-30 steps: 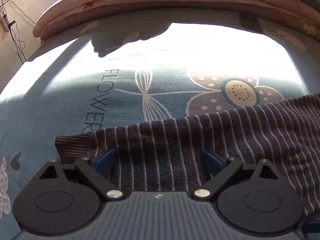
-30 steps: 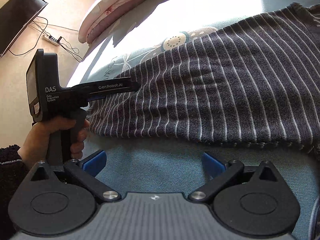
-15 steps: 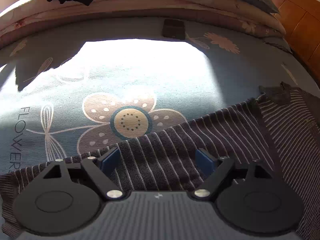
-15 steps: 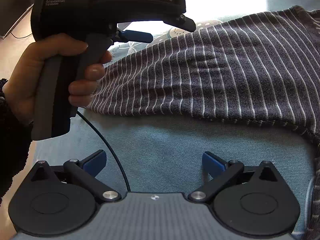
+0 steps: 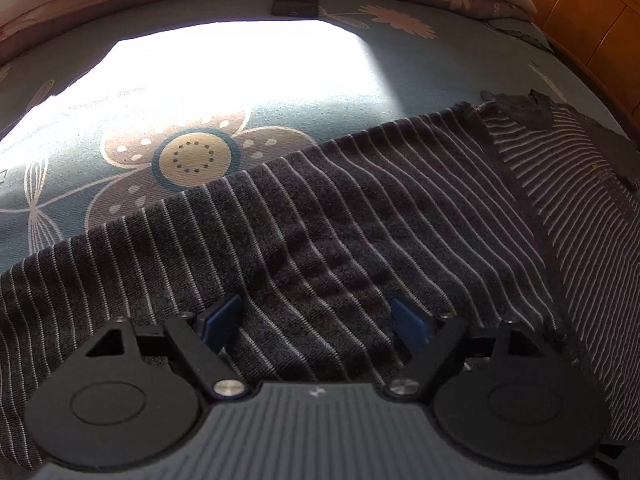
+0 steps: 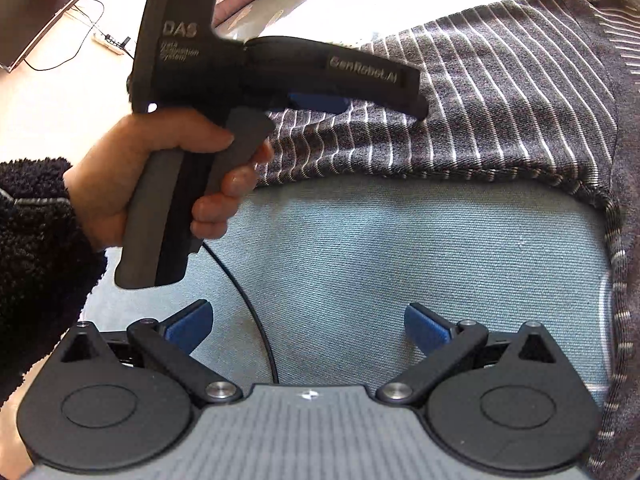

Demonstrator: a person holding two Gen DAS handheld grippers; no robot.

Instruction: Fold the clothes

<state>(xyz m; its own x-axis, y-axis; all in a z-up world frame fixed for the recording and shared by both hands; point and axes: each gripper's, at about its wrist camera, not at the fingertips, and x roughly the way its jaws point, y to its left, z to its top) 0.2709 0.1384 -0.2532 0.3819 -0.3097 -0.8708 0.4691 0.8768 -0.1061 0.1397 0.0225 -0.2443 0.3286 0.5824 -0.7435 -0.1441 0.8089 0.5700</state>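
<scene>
Left wrist: gripper [image 5: 316, 320] over sweater [image 5: 360, 216]

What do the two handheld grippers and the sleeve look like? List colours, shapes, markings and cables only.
Both grippers are black with a grey ribbed body, two round black discs, silver pivot pins and blue-padded fingers. The left gripper, seen from the side, has a pistol-style grey and black handle, white "DAS" lettering on its back block and "GenRobot.AI" along its barrel. A thin black cable hangs below it. The sleeve is black and fleecy.
</scene>
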